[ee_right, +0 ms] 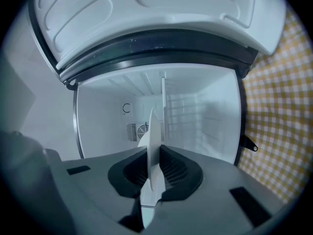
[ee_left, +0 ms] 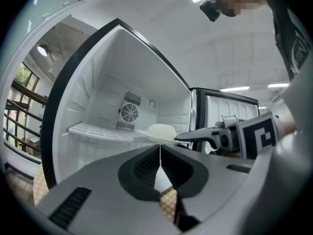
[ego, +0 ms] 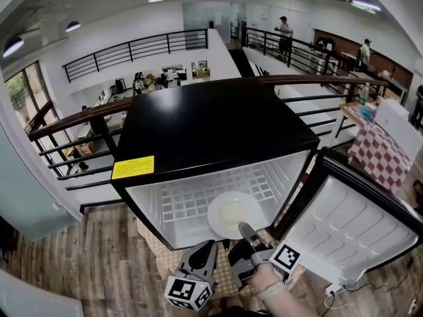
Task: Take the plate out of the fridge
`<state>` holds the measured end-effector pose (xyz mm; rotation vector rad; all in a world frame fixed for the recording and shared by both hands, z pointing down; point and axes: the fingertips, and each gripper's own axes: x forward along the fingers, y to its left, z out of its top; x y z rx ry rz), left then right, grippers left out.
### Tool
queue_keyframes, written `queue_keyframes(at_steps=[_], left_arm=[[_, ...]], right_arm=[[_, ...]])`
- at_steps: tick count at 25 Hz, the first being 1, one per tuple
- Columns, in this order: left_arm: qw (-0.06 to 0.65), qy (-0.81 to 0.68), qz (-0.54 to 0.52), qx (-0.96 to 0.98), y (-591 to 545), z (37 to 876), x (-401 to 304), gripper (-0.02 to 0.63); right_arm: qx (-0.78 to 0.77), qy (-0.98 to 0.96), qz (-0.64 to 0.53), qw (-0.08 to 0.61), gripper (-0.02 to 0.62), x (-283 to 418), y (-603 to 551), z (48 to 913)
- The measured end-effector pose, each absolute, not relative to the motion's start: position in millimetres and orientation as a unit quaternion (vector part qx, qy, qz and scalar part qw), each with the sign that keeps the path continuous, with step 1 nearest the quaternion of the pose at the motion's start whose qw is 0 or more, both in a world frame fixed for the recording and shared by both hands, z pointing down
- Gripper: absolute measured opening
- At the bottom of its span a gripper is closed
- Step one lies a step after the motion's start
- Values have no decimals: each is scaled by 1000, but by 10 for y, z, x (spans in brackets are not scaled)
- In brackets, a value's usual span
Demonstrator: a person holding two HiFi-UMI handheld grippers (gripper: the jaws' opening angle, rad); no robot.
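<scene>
Nearest, the grey left gripper (ego: 203, 248) with its marker cube: jaws pressed together on nothing, just outside the fridge opening. Beside it, the grey right gripper (ego: 246, 231): jaws clamped on the near rim of the round white plate (ego: 215, 222). The plate is at the front edge of the white wire shelf (ego: 175, 207), on the side nearer the open white door (ego: 344, 226) of the black-topped fridge (ego: 211, 124). It is thin, shallow and glossy, and carries a pale yellowish lump (ego: 234, 213). Risk: held by one rim only, it may droop and shed the lump, or slip free.
</scene>
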<state>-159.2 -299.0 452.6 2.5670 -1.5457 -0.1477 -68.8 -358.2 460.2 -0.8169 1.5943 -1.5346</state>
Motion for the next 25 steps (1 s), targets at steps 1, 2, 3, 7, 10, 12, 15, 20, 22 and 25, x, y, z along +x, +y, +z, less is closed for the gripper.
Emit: queue_keyframes(at_steps=[1,2,3,7,10,12,15,20,22,25], left_arm=[[71,-513,-49,854,-2971,4529,-1587,14],[71,-512,-49,855,-2951,4533,-1581,14],[72,-511,-49,855,-2930,4538,-1576,14],[73,-505,-50,859,-2852,4556,-1557,14],[73,-498,-50,863,-2785,4568,-1531,14],[73,-493,-49,866,-2726,4584,-1516,14],[74,-487,-49,869,-2652,4606,-1526,14],[78,-487,-49,868,-2582,4632,-1580,14],[79,-489,-48,867,-2591,4653,-1527,14],[77,-493,-46,865,-2591,4640,-1531,14]], right_arm=[[-320,623,-602,383,51,-684,-3561,4607],[-320,622,-602,384,51,-679,-3537,4610],[-320,622,-603,384,51,-676,-3511,4612],[-318,622,-601,388,51,-672,-3406,4603],[-321,621,-599,391,51,-654,-3324,4604],[-324,619,-597,393,51,-640,-3260,4627],[-327,618,-595,397,51,-641,-3165,4658],[-327,618,-596,395,51,-703,-3032,4682],[-326,618,-596,395,51,-621,-3024,4700],[-322,623,-592,396,51,-573,-2989,4677]])
